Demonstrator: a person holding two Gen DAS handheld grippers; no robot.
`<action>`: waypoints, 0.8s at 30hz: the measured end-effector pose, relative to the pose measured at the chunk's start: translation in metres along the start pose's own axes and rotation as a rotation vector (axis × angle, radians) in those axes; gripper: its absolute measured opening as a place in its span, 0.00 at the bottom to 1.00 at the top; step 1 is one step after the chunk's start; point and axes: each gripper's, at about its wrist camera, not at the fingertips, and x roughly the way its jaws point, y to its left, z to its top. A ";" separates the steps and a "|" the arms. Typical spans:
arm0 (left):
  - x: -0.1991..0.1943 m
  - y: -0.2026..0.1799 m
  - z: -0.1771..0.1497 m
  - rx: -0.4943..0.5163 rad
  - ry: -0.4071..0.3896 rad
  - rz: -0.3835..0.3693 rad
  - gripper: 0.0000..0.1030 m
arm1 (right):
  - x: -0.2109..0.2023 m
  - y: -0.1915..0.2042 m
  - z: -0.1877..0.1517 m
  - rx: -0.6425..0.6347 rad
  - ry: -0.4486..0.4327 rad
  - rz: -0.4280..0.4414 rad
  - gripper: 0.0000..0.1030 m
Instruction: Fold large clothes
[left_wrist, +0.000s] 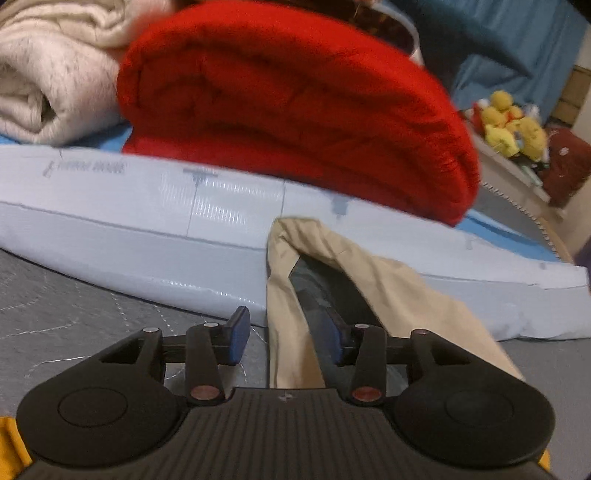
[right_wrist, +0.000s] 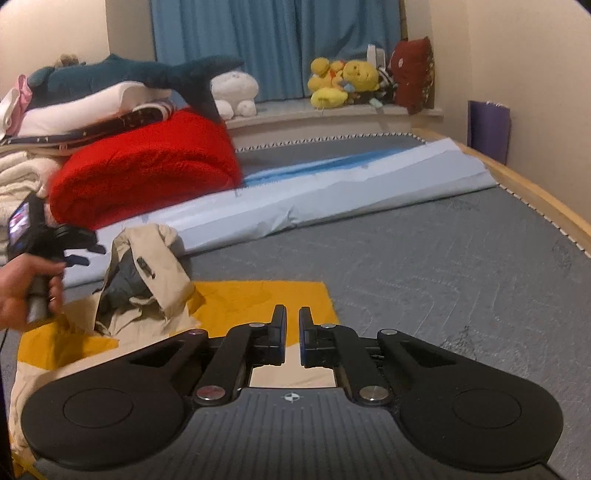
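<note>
A beige garment (left_wrist: 369, 280) with a dark grey lining rises bunched from a yellow cloth (right_wrist: 266, 299) on the grey quilted bed. My left gripper (left_wrist: 288, 338) is open. A fold of the garment stands between its blue pads and drapes over the right finger, clear of the left pad. The right wrist view shows the garment (right_wrist: 147, 266) heaped up, with the left gripper (right_wrist: 79, 254) held by a hand (right_wrist: 22, 291) just left of it. My right gripper (right_wrist: 291, 338) is shut low over the yellow cloth. Beige fabric lies under its jaws, with nothing visibly clamped.
A folded red blanket (right_wrist: 147, 173) and cream blankets (left_wrist: 48, 85) sit on a pale blue folded mat (right_wrist: 332, 192) behind the garment. Plush toys (right_wrist: 343, 85) line the window sill by blue curtains. The grey mattress (right_wrist: 443, 266) stretches right to a wooden bed edge (right_wrist: 546, 199).
</note>
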 end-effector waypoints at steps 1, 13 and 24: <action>0.010 -0.001 -0.001 0.003 0.018 0.004 0.47 | 0.002 0.001 -0.001 -0.003 0.005 0.000 0.06; -0.058 -0.024 -0.011 0.247 -0.079 -0.083 0.03 | 0.006 0.004 0.000 0.027 0.036 0.053 0.06; -0.300 0.029 -0.275 0.803 -0.024 -0.231 0.08 | -0.006 0.000 0.002 0.132 0.010 0.054 0.22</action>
